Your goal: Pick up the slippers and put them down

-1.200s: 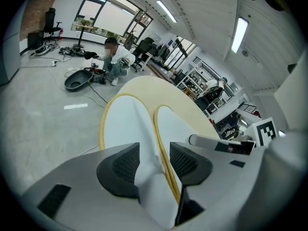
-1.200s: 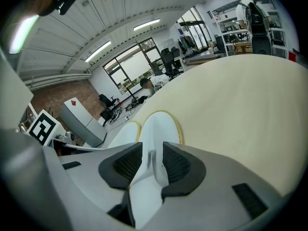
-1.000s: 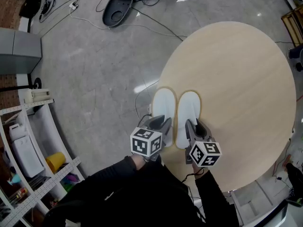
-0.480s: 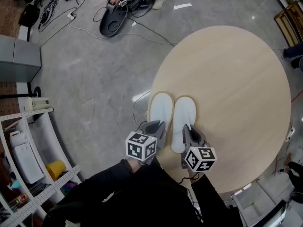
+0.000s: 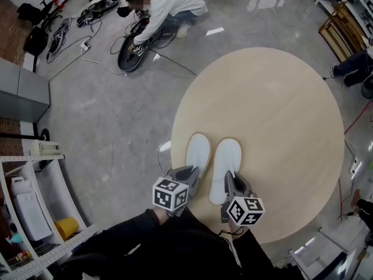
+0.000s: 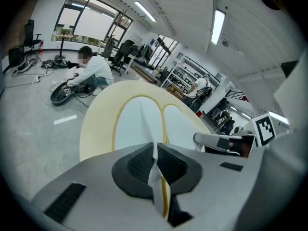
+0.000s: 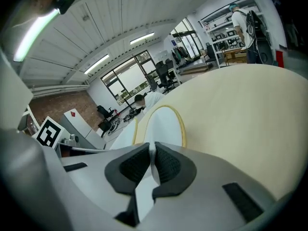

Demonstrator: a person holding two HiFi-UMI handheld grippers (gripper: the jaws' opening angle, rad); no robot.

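Two white slippers with yellow-trimmed soles lie side by side on the near-left part of the round wooden table [image 5: 280,109]. My left gripper [image 5: 187,172] is shut on the heel end of the left slipper [image 5: 197,151]. In the left gripper view a thin white fold of that slipper [image 6: 137,121] is pinched between the black pads [image 6: 139,162]. My right gripper [image 5: 231,181] is shut on the heel end of the right slipper [image 5: 226,165]. The right gripper view shows white fabric of the right slipper [image 7: 163,124] squeezed between its pads [image 7: 168,165]. Both toes point away from me.
A person [image 5: 163,4] crouches on the grey floor beyond the table, over a dark device among cables [image 5: 87,16]. A grey cabinet [image 5: 23,89] and white shelving [image 5: 29,203] stand at the left. A wooden rack [image 5: 344,25] is at the far right.
Both grippers' jaws have closed on the slippers' heel ends and drawn slightly toward me. The view has shifted, bringing the crouching person into sight at the top.
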